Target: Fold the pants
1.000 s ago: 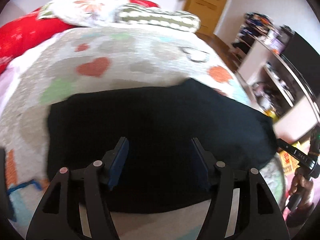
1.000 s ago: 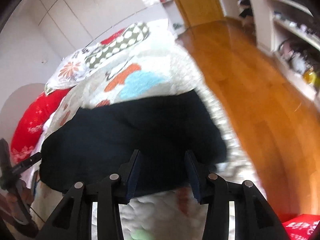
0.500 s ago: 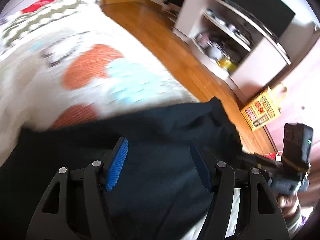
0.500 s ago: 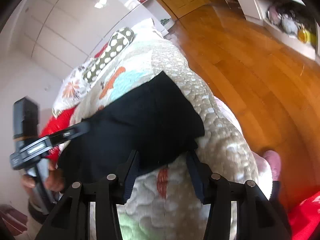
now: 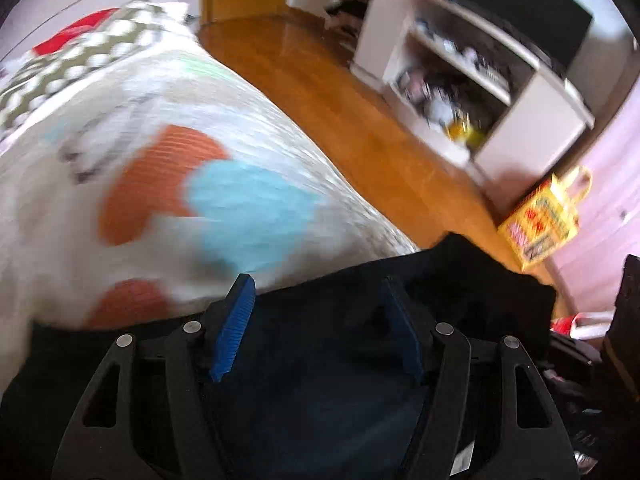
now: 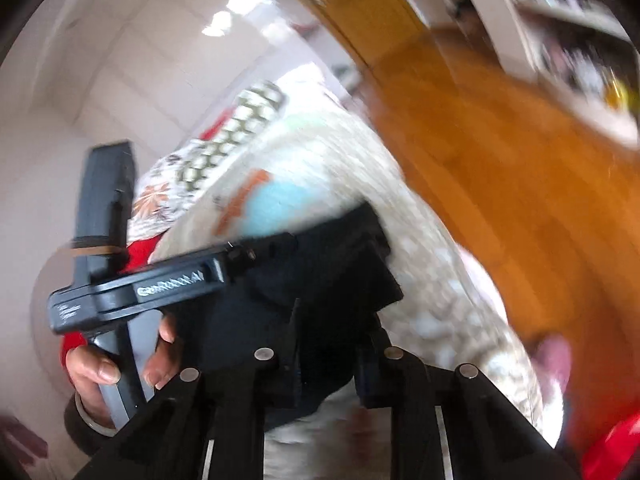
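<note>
1. Pants (image 5: 320, 380), dark and folded, lie on the patterned quilt (image 5: 168, 184) at the bed's edge by the wooden floor (image 5: 360, 120).
2. Left gripper (image 5: 318, 328) hovers over them, fingers spread apart, holding nothing.
3. Right gripper (image 6: 332, 344) sits at the pants' near edge, fingers parted with dark cloth between them; whether it grips the cloth I cannot tell.

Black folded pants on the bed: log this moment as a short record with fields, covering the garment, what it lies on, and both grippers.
garment: black folded fabric pants, lying near the bed's edge
surface: white quilted bedspread with orange and light blue patches
left gripper: open, blue-padded fingers spread over the pants
right gripper: open, over the pants' near edge
beyond the bed: glossy wooden floor, yellow printed carton
image quality: motion-blurred in both views
</note>
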`<state>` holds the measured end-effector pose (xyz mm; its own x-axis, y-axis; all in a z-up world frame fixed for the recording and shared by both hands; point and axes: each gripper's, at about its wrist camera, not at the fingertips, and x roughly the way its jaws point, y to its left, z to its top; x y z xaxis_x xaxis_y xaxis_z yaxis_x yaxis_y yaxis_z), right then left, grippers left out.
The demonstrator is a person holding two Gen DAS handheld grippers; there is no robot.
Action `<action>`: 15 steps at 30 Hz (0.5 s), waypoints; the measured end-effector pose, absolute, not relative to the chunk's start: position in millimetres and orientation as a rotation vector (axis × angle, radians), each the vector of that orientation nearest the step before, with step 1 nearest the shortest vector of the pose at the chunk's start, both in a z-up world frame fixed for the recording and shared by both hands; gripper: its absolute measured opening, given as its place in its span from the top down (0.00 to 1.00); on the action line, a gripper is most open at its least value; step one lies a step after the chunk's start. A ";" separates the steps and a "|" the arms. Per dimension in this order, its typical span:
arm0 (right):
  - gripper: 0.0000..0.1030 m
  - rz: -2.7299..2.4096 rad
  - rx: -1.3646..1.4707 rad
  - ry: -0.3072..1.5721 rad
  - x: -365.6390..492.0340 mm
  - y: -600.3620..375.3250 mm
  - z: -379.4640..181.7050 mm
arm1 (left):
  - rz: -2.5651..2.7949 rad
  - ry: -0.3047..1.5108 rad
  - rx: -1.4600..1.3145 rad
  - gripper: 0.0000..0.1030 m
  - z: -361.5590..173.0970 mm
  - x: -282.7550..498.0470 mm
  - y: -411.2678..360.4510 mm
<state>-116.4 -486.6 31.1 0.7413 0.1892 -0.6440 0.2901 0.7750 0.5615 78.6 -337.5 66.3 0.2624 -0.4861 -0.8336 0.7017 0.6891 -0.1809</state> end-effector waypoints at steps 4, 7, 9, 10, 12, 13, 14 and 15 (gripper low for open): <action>0.82 0.058 0.525 0.676 -99.0 -441.5 84.5 | -0.743 0.981 0.081 0.36 99.8 94.7 -257.4; 0.83 0.191 0.464 0.689 -77.4 -393.9 92.2 | -0.646 0.973 -0.022 0.36 107.3 104.3 -187.7; 0.82 0.274 0.455 0.749 -60.1 -361.8 76.9 | -0.597 0.990 -0.055 0.36 101.8 105.7 -157.5; 0.82 0.313 0.443 0.798 -49.7 -345.5 64.7 | -0.585 1.002 -0.066 0.36 97.0 104.9 -150.2; 0.76 0.345 0.420 0.950 -31.6 -314.6 29.5 | -0.558 1.043 -0.099 0.36 84.0 102.8 -133.0; 0.75 0.337 0.420 1.001 -30.0 -308.2 20.6 | -0.558 1.051 -0.105 0.36 78.9 98.7 -130.6; 0.72 0.329 0.416 0.990 -34.9 -307.2 23.6 | -0.565 1.059 -0.110 0.36 74.2 94.8 -127.1; 0.70 0.350 0.425 0.973 -41.3 -310.7 32.5 | -0.570 1.060 -0.107 0.36 71.9 90.0 -127.7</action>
<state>-41.3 -310.7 32.5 0.5188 0.4676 -0.7157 -0.0954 0.8636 0.4951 90.0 -127.7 71.9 0.3595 -0.4913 -0.7933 0.3907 0.8513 -0.3501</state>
